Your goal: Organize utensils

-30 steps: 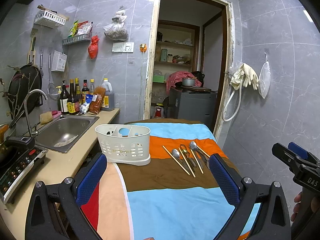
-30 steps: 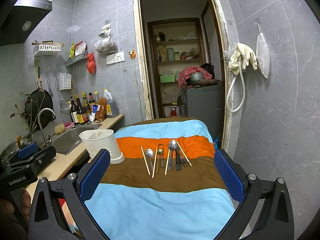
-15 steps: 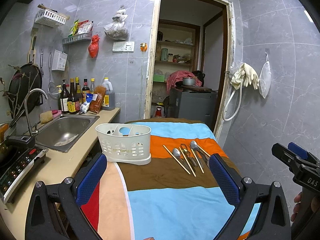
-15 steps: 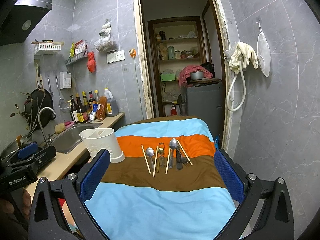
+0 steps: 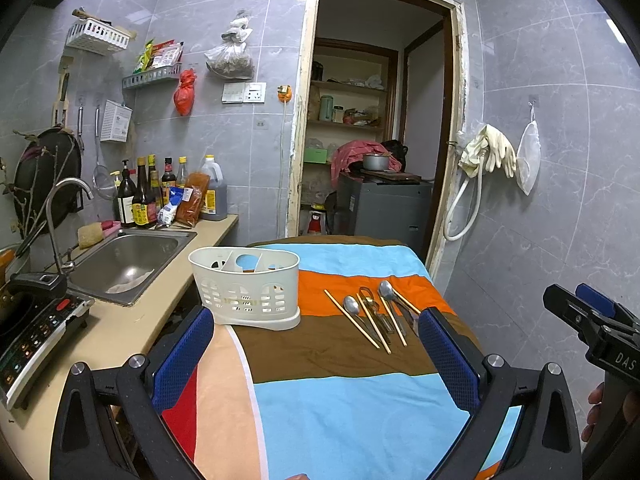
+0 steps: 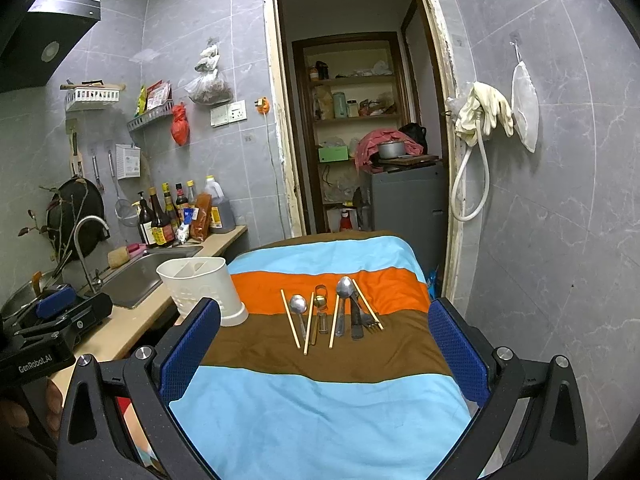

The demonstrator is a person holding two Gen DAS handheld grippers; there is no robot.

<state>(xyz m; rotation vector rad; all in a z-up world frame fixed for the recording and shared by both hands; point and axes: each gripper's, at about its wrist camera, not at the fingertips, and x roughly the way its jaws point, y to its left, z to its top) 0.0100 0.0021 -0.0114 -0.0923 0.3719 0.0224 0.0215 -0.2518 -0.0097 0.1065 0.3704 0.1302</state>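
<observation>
Both wide open and empty, left gripper (image 5: 312, 364) and right gripper (image 6: 324, 352); could knock thin wooden chopsticks (image 6: 291, 325) off striped cloth (image 6: 320, 400), missing white plastic basket (image 5: 245, 288)

1. The left wrist view is taken from above the near end of the striped cloth (image 5: 340, 420), faced toward the doorway (image 5: 376, 120) at 12 o'clock.
2. The right wrist view is set likewise, further right.
3. The utensil holder (image 5: 245, 294) and the cloth are shared by both.

steel sink (image 5: 132, 258) beside sauce bottles (image 5: 138, 200).
</observation>
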